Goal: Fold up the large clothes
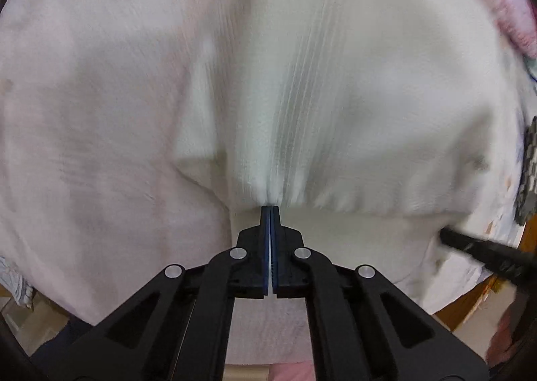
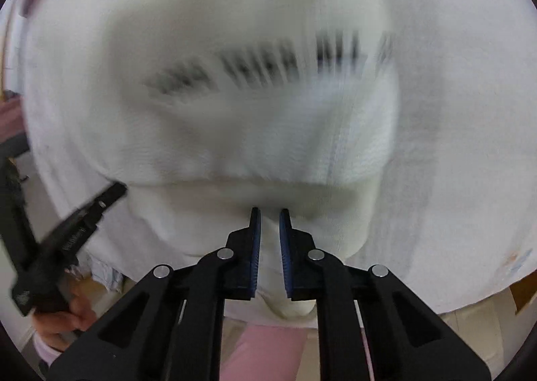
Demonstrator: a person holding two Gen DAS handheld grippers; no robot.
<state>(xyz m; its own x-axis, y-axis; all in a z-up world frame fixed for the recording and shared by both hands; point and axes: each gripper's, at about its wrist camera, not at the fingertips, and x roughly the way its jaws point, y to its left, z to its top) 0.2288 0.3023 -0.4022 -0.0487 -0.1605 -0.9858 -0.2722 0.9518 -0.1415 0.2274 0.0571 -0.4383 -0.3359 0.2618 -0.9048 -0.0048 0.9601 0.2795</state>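
A large white knitted garment (image 1: 335,85) lies spread on a pale sheet, with blurred dark lettering (image 2: 268,68) across it. My left gripper (image 1: 270,209) points straight down and is shut on the garment's ribbed edge; the knit gathers into pleats at its tips. In the right wrist view the left gripper (image 2: 112,193) shows at the left, held by a hand (image 2: 63,317). My right gripper (image 2: 270,211) has its jaws a narrow gap apart, and a thick fold of the garment's cream under-layer (image 2: 268,263) fills that gap. The right gripper (image 1: 470,246) shows blurred at the right edge.
The pale pinkish sheet (image 1: 94,105) covers the surface under the garment. A pink fluffy item (image 1: 513,11) lies at the far right, a dark patterned object (image 1: 527,166) at the right edge. A person's pink trouser leg (image 2: 268,350) is below the grippers.
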